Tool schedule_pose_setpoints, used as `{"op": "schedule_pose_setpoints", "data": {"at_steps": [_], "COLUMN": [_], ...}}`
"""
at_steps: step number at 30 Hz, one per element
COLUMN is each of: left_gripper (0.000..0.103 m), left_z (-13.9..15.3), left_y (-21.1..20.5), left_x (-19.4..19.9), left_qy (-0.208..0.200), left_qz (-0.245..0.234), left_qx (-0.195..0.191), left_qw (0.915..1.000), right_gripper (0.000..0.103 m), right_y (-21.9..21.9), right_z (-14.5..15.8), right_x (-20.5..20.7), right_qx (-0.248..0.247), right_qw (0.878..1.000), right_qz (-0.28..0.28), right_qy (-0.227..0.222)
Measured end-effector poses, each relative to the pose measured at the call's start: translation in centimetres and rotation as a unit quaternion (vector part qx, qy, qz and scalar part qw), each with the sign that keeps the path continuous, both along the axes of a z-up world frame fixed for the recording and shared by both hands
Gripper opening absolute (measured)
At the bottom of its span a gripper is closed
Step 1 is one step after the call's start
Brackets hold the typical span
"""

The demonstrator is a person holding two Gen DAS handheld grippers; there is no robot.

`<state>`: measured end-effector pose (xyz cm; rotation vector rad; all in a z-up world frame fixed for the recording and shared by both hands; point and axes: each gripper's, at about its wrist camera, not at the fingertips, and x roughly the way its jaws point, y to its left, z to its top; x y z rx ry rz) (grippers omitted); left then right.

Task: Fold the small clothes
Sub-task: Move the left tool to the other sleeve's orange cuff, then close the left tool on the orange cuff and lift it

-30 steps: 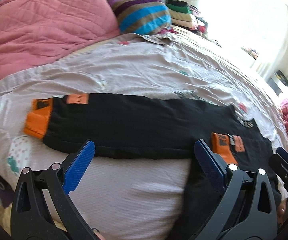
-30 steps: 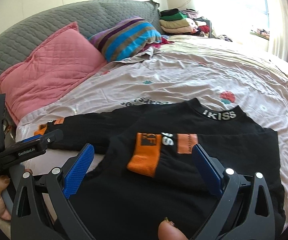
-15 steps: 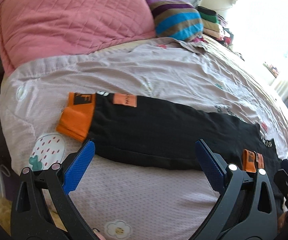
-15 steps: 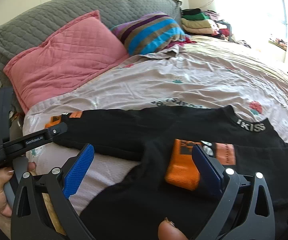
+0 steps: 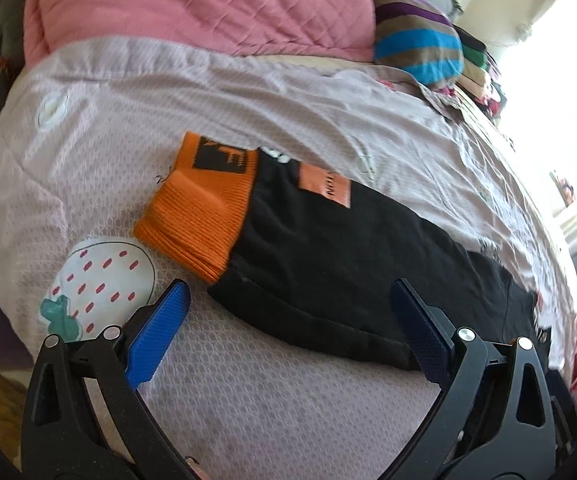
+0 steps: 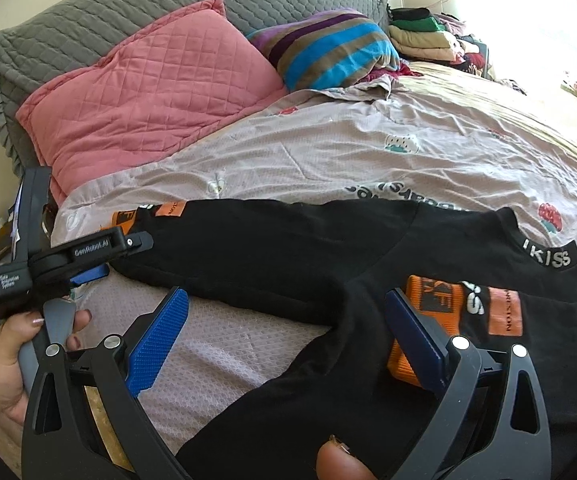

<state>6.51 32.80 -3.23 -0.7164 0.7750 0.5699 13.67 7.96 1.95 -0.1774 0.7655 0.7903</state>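
Observation:
A black long-sleeved top (image 6: 288, 252) with orange cuffs lies flat on the bed. One sleeve (image 5: 328, 256) stretches out to the left, its orange cuff (image 5: 204, 208) at the end. The other sleeve is folded across the body, with its orange cuff (image 6: 432, 304) near the "IKISS" collar (image 6: 548, 258). My left gripper (image 5: 288, 320) is open and empty, hovering just short of the stretched sleeve near its cuff; it also shows in the right wrist view (image 6: 100, 270). My right gripper (image 6: 288, 328) is open and empty above the top's body.
A pink quilted pillow (image 6: 148, 92), a striped pillow (image 6: 328, 48) and a grey headboard cushion (image 6: 128, 12) lie at the head of the bed. Folded clothes (image 6: 420, 32) are stacked at the far side. The bed's left edge (image 5: 4, 216) is close to the cuff.
My left gripper has moved left along the stretched sleeve toward its orange cuff, which now looks much nearer. My right gripper has shifted a little left. Both stay open.

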Motion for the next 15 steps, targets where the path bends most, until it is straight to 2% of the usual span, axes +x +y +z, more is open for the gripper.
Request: {"op": "schedule_pose_setpoints", "data": {"at_steps": [5,6,8,10,12,15], "left_gripper": [0.09,0.084,0.064,0.031,0.01,0.008], "left_z": [-0.2,-0.3,-0.3,-0.3,-0.5,0.1], "left_y": [1.5,1.9,2.5,3.2,3.8,3.9], "left_x": [0.4,0.6,0.6,0.4,-0.1,-1.4], "left_qy": [-0.016,-0.021,-0.028,-0.043,-0.064,-0.115], "left_qz": [0.014,0.023,0.032,0.043,0.051,0.052], "left_qx": [-0.01,-0.013,-0.017,-0.027,-0.043,-0.06], "left_qw": [0.9997,0.9995,0.9989,0.9978,0.9957,0.9903], "right_gripper": [0.098,0.098,0.098,0.098,0.098,0.098], "right_y": [-0.3,-0.3,-0.8,-1.3,-1.8,-3.3], "right_z": [-0.4,-0.4,-0.5,-0.5,-0.6,-0.8], "right_x": [0.3,0.3,0.3,0.5,0.6,0.6], "right_qx": [0.005,0.006,0.008,0.014,0.019,0.038], "right_qw": [1.0,1.0,1.0,1.0,1.0,0.998], "right_qz": [-0.002,-0.003,-0.007,-0.013,-0.019,-0.034], "right_qy": [0.006,0.005,0.006,0.009,0.013,0.027]}}
